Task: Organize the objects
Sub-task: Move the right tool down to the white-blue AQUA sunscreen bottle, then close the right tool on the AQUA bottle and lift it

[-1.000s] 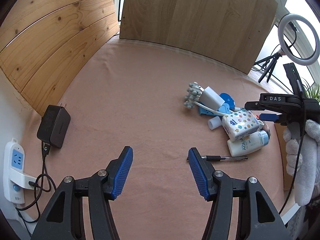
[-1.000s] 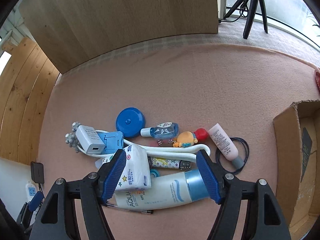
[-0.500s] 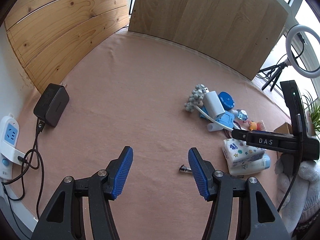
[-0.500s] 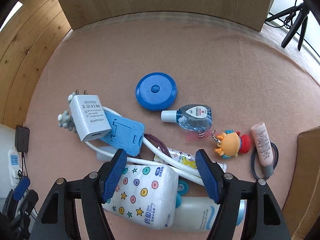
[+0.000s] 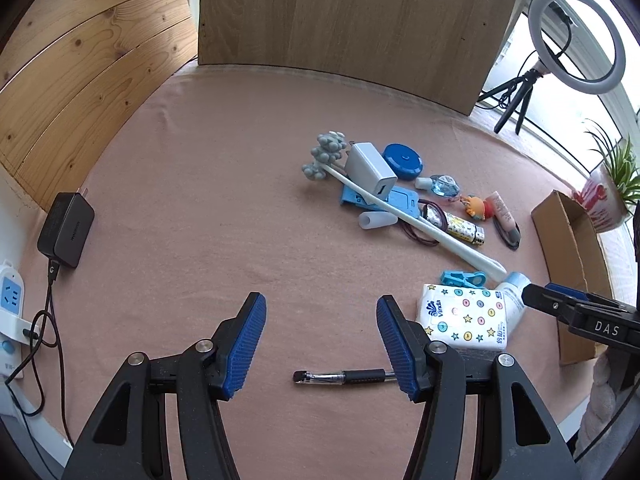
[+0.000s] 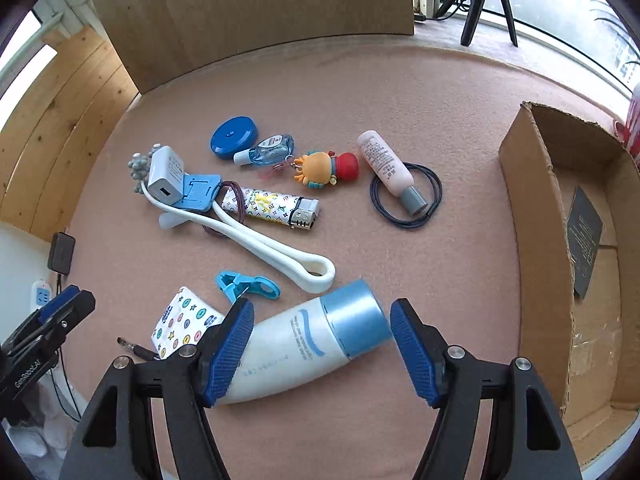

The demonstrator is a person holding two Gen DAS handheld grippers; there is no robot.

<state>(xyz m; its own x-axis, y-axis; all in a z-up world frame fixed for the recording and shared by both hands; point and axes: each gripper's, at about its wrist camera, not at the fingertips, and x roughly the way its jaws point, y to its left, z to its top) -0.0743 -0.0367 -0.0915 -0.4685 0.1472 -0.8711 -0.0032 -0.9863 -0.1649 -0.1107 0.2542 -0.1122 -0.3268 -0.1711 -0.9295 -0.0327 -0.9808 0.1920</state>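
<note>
A pile of small objects lies on the pink cloth. My right gripper (image 6: 322,344) is open, its jaws either side of a white bottle with a blue cap (image 6: 312,348) lying on its side. Beyond it are a white massage stick (image 6: 256,240), a blue clip (image 6: 246,285), a patterned lighter (image 6: 276,210), a white charger (image 6: 163,176), a blue round case (image 6: 234,137), a crab keychain (image 6: 326,168) and a pink tube (image 6: 386,166). My left gripper (image 5: 320,344) is open and empty above a black pen (image 5: 344,377), beside a tissue pack (image 5: 464,320).
An open cardboard box (image 6: 576,248) stands at the right. A black adapter (image 5: 66,230) and a white power strip (image 5: 10,296) lie at the left edge. Wooden panels wall the back and left. A ring light on a tripod (image 5: 576,40) stands at the back right.
My right gripper has pulled back and lowered around the white bottle. The tissue pack now lies left of it. My left gripper has shifted so the pen lies between its jaws.
</note>
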